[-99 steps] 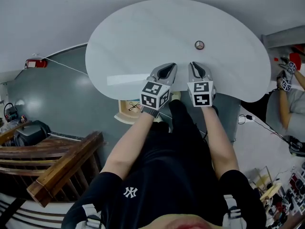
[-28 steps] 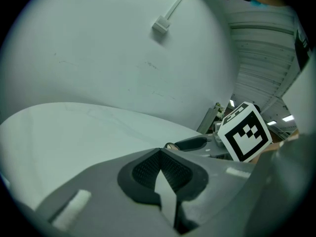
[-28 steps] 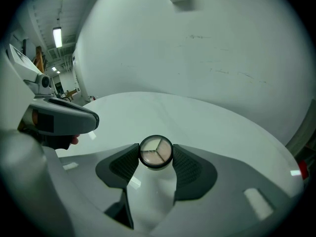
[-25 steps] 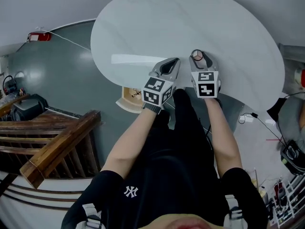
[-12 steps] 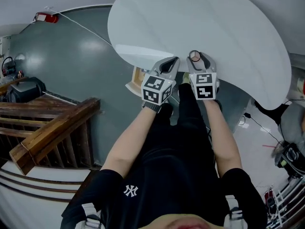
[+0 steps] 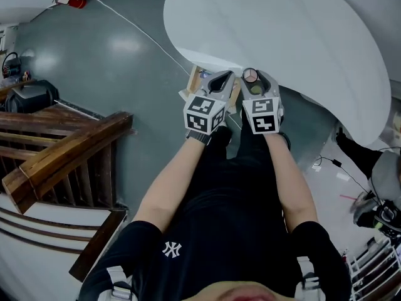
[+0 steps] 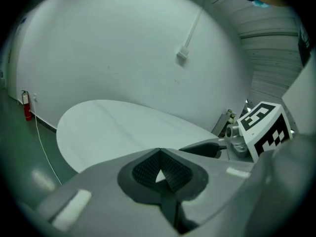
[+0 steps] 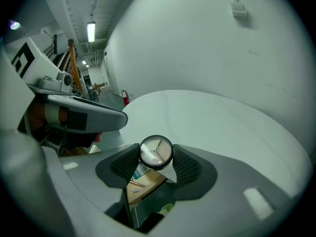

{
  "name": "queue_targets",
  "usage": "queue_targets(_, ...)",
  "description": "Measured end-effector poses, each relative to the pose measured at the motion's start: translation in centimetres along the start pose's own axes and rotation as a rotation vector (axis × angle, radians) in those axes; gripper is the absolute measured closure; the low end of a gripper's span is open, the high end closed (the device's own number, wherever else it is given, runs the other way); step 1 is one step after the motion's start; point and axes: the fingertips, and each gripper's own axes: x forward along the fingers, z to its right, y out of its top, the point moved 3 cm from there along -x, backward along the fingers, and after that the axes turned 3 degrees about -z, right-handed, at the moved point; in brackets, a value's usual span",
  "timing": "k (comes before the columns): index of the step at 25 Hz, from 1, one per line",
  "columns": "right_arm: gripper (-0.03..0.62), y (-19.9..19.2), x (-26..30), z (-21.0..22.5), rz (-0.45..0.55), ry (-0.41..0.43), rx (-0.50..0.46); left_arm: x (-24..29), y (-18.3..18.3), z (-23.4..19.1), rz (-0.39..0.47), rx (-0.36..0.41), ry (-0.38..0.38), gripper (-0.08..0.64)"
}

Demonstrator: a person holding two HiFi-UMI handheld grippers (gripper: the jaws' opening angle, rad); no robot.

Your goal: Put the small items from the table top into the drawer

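A small round black-rimmed item with a clear face [image 8: 156, 152] sits between the pads of my right gripper [image 8: 156, 157], which is shut on it. In the head view the round item [image 6: 250, 75] and right gripper [image 6: 252, 78] hang at the near edge of the white oval table [image 6: 294, 30], above the open wooden drawer [image 6: 195, 79]. The drawer's wooden bottom [image 8: 143, 185] shows under the jaws, with small things lying in it. My left gripper [image 6: 220, 78] is beside the right one, over the drawer, shut and empty [image 7: 159, 157].
A wooden stair railing [image 6: 62, 149] stands to the left on the grey floor. A black bag [image 6: 28, 96], a red extinguisher [image 6: 74, 0] and a white cable [image 6: 144, 33] lie further left. My legs fill the space below the grippers.
My right gripper reached the round item on the table, shut on it and carried it back to the near edge over the drawer. The left gripper stayed shut alongside.
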Motion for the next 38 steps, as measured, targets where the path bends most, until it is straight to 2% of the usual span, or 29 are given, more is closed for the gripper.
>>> queue_targets(8, 0.354, -2.0, 1.1, -6.1, -0.033, 0.084, -0.052, -3.2, -2.6, -2.5, 0.012, -0.041, 0.051, 0.56)
queue_targets(15, 0.354, -4.9, 3.8, -9.4, -0.106, 0.155, -0.114, -4.5, -4.6, -4.2, 0.016, -0.07, 0.072, 0.56)
queue_targets(26, 0.354, -8.4, 9.5, -10.5, -0.235, 0.221, -0.161, -3.5, -7.3, -7.0, 0.01, -0.101, 0.082, 0.56)
queue_targets(38, 0.353, -10.0, 13.1, -11.5, -0.344, 0.273, -0.221, -2.7, -7.8, -9.4, 0.019, -0.115, 0.098, 0.56)
